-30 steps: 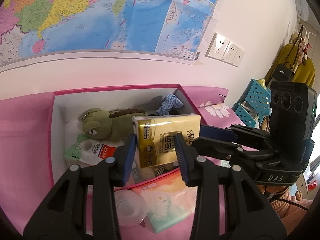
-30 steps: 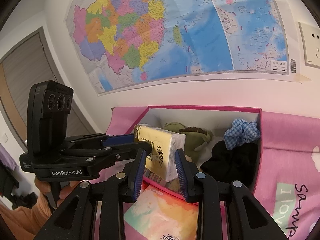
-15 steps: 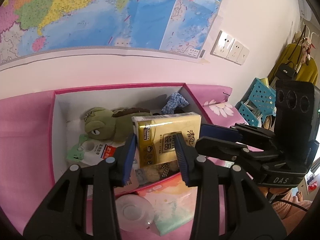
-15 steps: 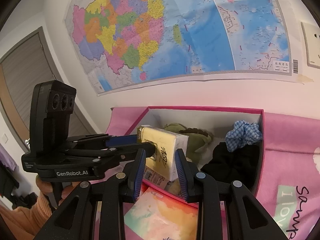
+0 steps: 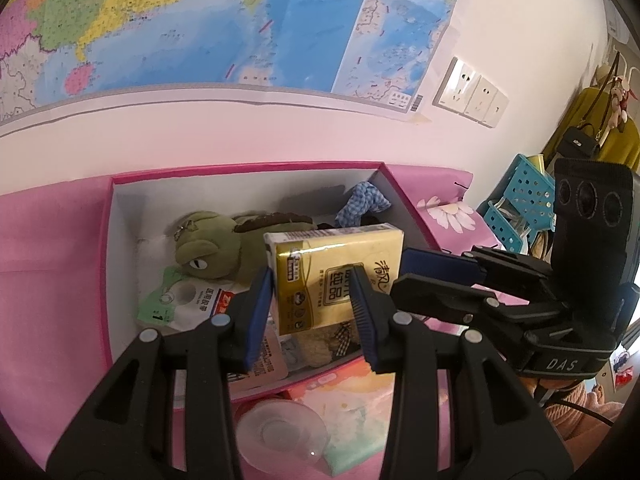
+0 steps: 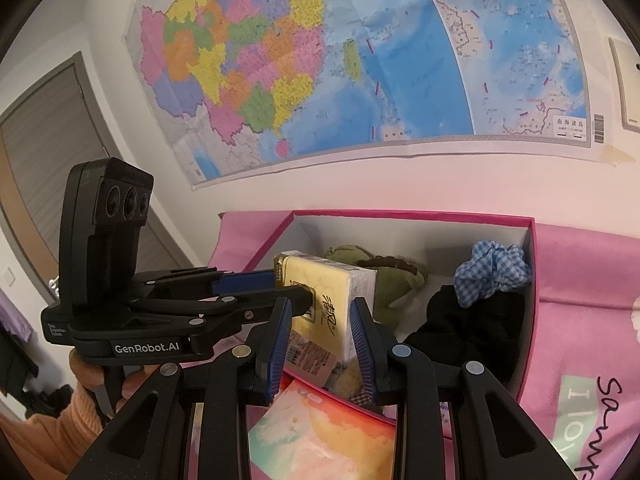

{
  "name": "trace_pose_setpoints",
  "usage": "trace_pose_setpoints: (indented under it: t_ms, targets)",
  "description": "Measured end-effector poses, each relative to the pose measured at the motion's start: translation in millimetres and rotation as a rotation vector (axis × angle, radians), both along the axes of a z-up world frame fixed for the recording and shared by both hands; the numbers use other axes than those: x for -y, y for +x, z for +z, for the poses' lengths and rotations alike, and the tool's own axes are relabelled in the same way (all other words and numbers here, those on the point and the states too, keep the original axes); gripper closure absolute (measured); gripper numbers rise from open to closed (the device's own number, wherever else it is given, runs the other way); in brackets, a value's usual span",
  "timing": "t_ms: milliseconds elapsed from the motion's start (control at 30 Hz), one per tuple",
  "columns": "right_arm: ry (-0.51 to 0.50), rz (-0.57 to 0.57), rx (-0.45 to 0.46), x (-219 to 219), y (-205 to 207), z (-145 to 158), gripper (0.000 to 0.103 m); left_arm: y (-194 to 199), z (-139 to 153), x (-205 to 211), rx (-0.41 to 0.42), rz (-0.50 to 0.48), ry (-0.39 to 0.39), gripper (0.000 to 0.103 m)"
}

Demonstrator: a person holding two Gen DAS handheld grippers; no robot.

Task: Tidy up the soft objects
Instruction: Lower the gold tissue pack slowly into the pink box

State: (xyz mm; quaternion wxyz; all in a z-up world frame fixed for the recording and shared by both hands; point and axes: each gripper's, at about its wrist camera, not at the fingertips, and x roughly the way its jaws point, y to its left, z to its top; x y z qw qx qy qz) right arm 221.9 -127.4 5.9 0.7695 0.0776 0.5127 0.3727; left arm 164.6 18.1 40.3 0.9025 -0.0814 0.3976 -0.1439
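Beneath a wall map (image 6: 360,60), the open pink box (image 5: 108,264) holds a green plush toy (image 5: 208,248), and the yellow tissue pack (image 5: 336,276) hangs over the box's near half, both the left gripper (image 5: 312,300) and the right gripper (image 6: 320,328) with jaws clamped on it. The step looks like stowing the pack; next it needs lowering in front of the plush, then releasing. Only the right view shows black cloth (image 6: 472,324) at the box's right end under a blue checked scrunchie (image 6: 496,268).

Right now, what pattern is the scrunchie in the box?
Blue-and-white gingham scrunchie, clearest in the right wrist view.
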Motion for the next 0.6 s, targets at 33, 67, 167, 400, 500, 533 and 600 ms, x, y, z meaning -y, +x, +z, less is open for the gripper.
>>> trace_pose_setpoints:
  t_ms: [33, 67, 167, 400, 500, 533, 600]
  targets:
    - [-0.002, 0.001, -0.002, -0.7, 0.5, -1.0, 0.072, 0.6, -0.6, -0.6, -0.003, 0.002, 0.0, 0.062]
    - [-0.002, 0.001, -0.004, -1.1, 0.6, -1.7, 0.072, 1.4, -1.2, -0.9, -0.006, 0.003, 0.002, 0.062]
    - [-0.002, 0.005, -0.008, -3.0, 0.5, -3.8, 0.072, 4.0, -4.9, -2.5, -0.016, 0.008, 0.0, 0.062]
    - [0.012, 0.021, -0.016, -8.6, -1.1, -6.8, 0.073, 6.7, -9.6, -3.3, -0.024, 0.001, -0.011, 0.069]
    - [0.009, 0.021, -0.023, -8.2, -1.7, -8.8, 0.073, 6.3, -10.1, -4.0, -0.024, 0.001, -0.005, 0.069]
    - [0.008, 0.022, -0.025, -8.4, -1.8, -9.6, 0.073, 6.1, -10.3, -4.2, -0.025, 0.001, -0.006, 0.069]
    - [0.008, 0.021, -0.029, -8.6, -2.1, -10.9, 0.073, 5.8, -10.9, -4.1, -0.025, 0.001, -0.004, 0.069]
